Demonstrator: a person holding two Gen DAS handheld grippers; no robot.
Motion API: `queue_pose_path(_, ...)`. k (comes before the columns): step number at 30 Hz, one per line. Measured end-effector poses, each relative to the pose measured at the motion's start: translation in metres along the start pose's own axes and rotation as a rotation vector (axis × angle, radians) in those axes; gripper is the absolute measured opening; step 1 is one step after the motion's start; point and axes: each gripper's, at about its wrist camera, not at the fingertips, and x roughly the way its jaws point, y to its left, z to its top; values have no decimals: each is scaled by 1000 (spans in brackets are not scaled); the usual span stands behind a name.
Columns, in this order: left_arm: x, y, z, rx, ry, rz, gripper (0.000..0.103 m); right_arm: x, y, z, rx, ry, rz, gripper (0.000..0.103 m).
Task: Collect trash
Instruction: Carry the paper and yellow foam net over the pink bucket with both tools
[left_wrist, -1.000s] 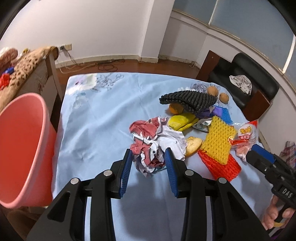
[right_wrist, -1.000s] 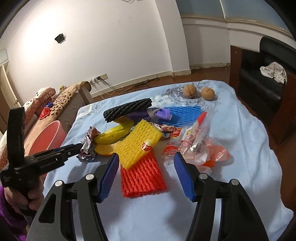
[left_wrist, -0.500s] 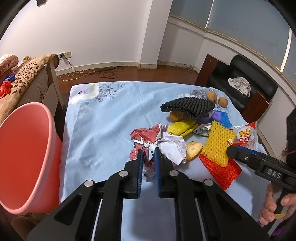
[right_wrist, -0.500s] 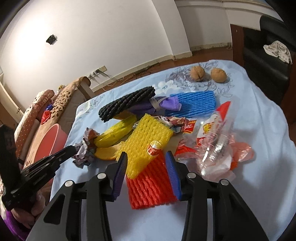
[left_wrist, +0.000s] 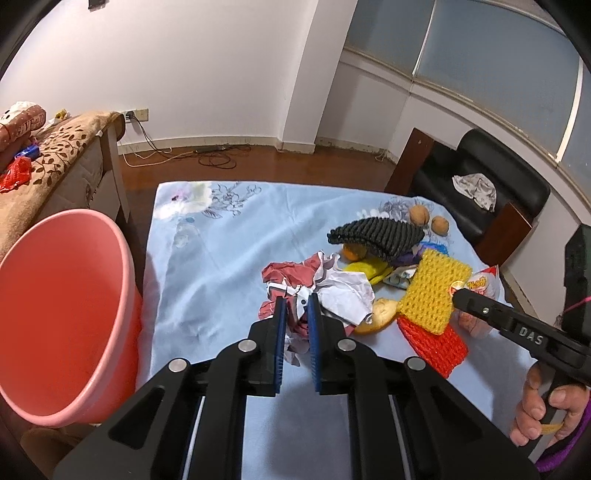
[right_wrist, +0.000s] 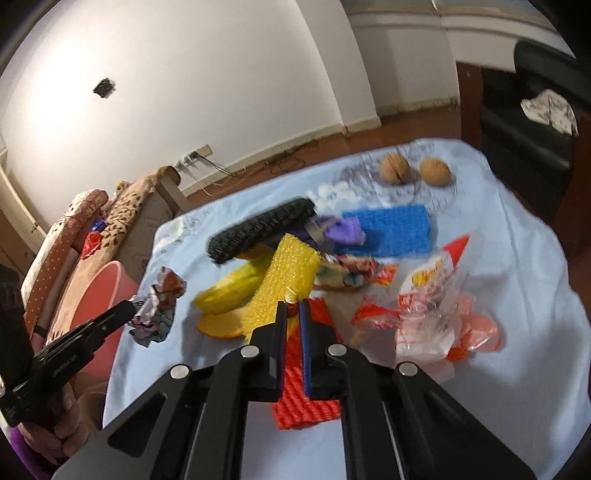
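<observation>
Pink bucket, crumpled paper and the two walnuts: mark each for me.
pink bucket (left_wrist: 122, 236), left wrist view, rim
crumpled paper (left_wrist: 347, 291), left wrist view, white fold
walnuts (right_wrist: 395, 168), right wrist view, left nut's shell

The whole right wrist view is smearing with motion blur, so the print on the snack wrappers (right_wrist: 354, 275) beside the yellow foam net (right_wrist: 284, 280) is staying unreadable. That net is covering most of the red foam net (right_wrist: 306, 387) and part of the banana peel (right_wrist: 229, 291). In the left wrist view the pink bucket (left_wrist: 62, 314) is getting cut off by the frame's left edge, and the black foam net (left_wrist: 376, 232) behind the yellow one is hiding most of an orange thing under it.
</observation>
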Motion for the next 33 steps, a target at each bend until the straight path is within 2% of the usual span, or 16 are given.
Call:
queue_pose_path(9, -33, 20, 8, -36, -92, 47, 11, -3, 54, 11, -122, -13, 73, 6)
queue_pose_path(18, -71, 79, 8, -140, -160, 181, 11, 23, 138, 12, -259, 31, 178, 6)
queue_pose_path(25, -88, 120, -4, -215, -161, 271, 11, 43, 206, 6, -381, 58, 242, 6)
queue_pose_path(29, -91, 141, -9, -240, -151, 330, 11, 55, 236, 1, -434, 71, 261, 6)
queue_pose_path(33, -91, 157, -14, -271, -135, 357, 11, 68, 257, -4, -475, 88, 270, 6)
